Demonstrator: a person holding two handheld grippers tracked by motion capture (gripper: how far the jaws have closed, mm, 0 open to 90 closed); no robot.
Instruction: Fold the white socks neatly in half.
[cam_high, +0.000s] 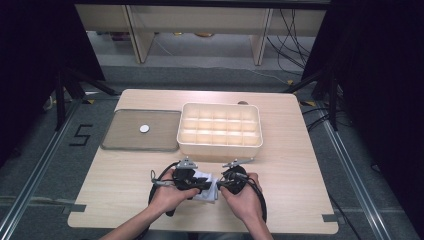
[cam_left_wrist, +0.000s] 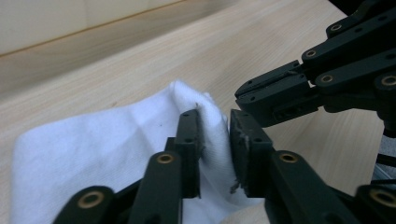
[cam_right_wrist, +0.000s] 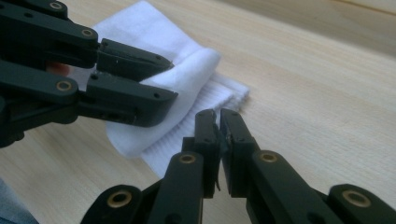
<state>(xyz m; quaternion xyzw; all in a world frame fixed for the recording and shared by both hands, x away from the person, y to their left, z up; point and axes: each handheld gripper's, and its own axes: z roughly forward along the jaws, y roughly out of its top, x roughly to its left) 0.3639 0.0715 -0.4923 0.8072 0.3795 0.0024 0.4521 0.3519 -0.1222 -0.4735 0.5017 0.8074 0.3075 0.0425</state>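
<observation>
- The left gripper (cam_left_wrist: 215, 135) has its jaws part open with a fold of the white cloth (cam_left_wrist: 107, 154) standing in the gap; one pad touches the fabric, the other stands just clear, so we do not count this as a grip.
- The right gripper (cam_right_wrist: 219, 123) has its jaws all but closed, with a thin sliver of something pale between the pads; we cannot tell whether that is the cloth's edge.
- The cloth lies folded on the wooden table (cam_high: 300, 165), under and just ahead of both pairs of jaws, its ribbed end nearest the right tips.
- We judge the step in hand to be folding or tidying the cloth, with the compartment box (cam_high: 220, 131) and the grey tray (cam_high: 125, 140) well beyond the jaws.
- To do it well, we set the left jaws deeper over the fold before closing, so both layers sit between the pads.
- We keep the right tips low and beside the ribbed end, steadying it while the left side moves.
- We keep the two sets of tips apart: they stand very near each other and could knock.
- We lift only a little, so the fold does not fall open.
</observation>
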